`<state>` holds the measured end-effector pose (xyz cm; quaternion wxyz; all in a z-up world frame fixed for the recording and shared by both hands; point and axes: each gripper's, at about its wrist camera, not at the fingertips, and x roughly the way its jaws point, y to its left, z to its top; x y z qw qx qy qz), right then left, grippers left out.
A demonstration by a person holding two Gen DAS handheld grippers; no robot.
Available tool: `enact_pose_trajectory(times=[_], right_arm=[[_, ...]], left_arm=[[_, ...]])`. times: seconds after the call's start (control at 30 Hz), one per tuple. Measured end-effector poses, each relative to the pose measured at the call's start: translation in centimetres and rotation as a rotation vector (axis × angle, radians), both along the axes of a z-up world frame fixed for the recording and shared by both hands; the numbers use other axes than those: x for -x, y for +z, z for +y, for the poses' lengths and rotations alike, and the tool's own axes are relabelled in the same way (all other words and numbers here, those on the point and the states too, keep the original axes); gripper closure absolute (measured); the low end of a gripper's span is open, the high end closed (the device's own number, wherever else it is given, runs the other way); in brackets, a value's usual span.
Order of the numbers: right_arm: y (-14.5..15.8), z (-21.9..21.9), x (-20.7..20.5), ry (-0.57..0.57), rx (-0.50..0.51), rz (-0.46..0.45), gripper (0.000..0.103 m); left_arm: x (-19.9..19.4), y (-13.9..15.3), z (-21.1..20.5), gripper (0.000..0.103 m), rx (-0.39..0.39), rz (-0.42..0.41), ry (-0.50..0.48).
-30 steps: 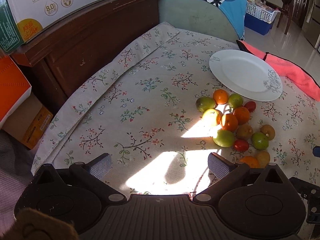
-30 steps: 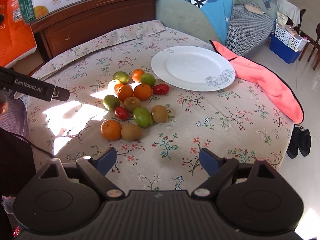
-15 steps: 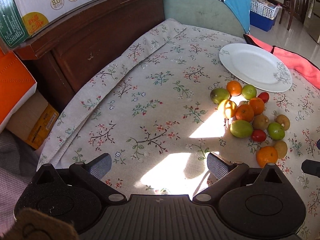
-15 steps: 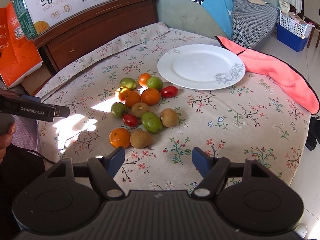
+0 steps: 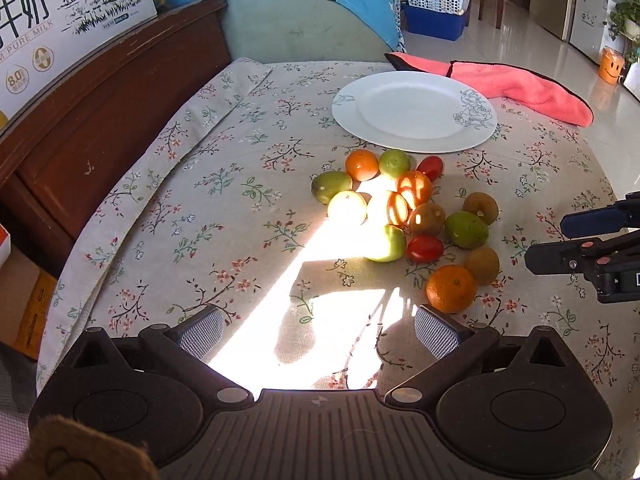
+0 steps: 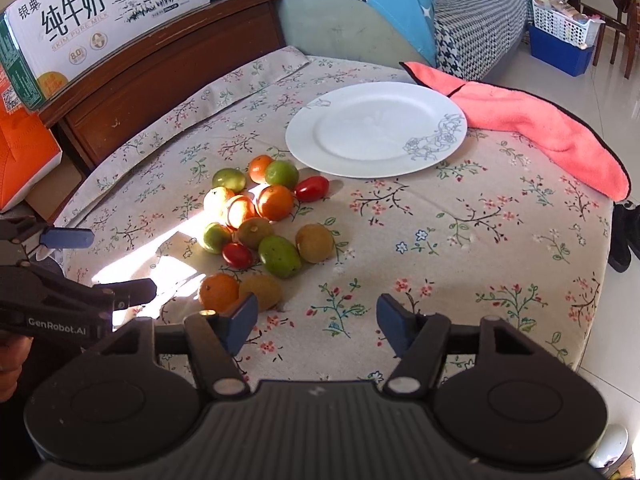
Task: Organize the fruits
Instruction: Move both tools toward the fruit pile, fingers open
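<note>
Since a second ago the left gripper (image 5: pixel 318 330) has swung toward the fruit, so the cluster of fruit (image 5: pixel 404 216) now sits closer to its centre line, and the right gripper (image 6: pixel 314 320) has just been narrowing its jaws with nothing between them. Both stand partly open and empty (the left wider). Nothing is sorted yet, I judge: the white plate (image 6: pixel 352 140) is bare, and every fruit lies on the floral tablecloth (image 6: pixel 460 248) at about seven o'clock from it. The nearest mandarin (image 6: pixel 218 292) and a kiwi (image 6: pixel 262 290) lie just beyond the right gripper's left finger. A pink towel (image 6: pixel 552 132) lies at three o'clock of the plate; a milk carton box (image 6: pixel 100 20) tops the wooden headboard (image 6: pixel 168 68) behind.
</note>
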<state>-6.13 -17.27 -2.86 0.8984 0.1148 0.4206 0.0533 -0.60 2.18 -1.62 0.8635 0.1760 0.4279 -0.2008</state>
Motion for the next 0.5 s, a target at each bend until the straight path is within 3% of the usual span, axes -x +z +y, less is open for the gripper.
enact_pose_trajectory(times=[0.13,0.5], right_arm=[[-0.4,0.8,-1.0,0.024,-0.039,0.018,0.051],[-1.2,2.9,-2.8,0.039,-0.061,0.034,0.062]], left_arm=[[0.3,-0.2,-0.2,0.002,0.0,-0.007,-0.029],[0.7,-0.8,-1.0,0.001,0.022,0.027,-0.08]])
